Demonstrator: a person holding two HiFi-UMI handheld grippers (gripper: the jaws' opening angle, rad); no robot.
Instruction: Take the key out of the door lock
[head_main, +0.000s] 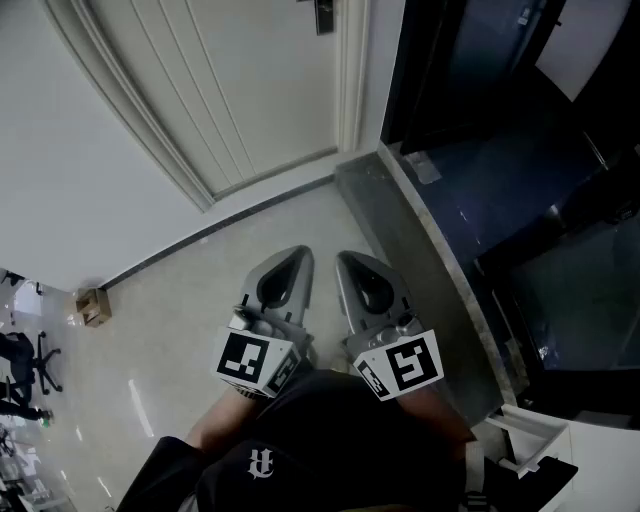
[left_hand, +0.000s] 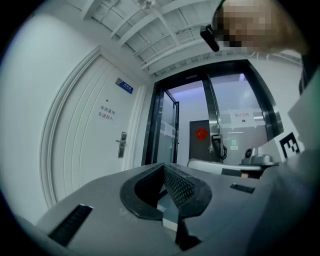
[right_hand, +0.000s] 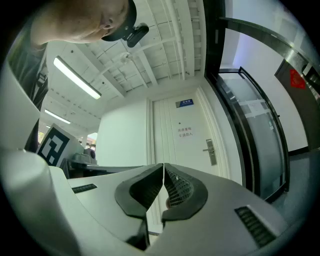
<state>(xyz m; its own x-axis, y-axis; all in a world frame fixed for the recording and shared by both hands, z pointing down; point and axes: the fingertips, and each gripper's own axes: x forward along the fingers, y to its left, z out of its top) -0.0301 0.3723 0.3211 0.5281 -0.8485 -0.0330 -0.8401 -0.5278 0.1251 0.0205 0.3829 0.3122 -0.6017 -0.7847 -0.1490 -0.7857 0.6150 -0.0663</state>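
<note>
The task looks unstarted. The left gripper (head_main: 295, 256) and the right gripper (head_main: 351, 262) are both closed with nothing between their jaws. They sit low in the centre of the head view, well apart from the white door (head_main: 250, 90). The lock (head_main: 322, 15) is at the top edge; any key in it is too small to see. Bare floor (head_main: 180, 300) gives free room ahead, while the stone ledge (head_main: 420, 250) and the glass wall (head_main: 520, 150) close off the right.

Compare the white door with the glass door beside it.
The white door is solid and panelled; the glass door is see-through. The white door has a pale frame, the glass door a black one. Both are tall and stand next to each other.
</note>
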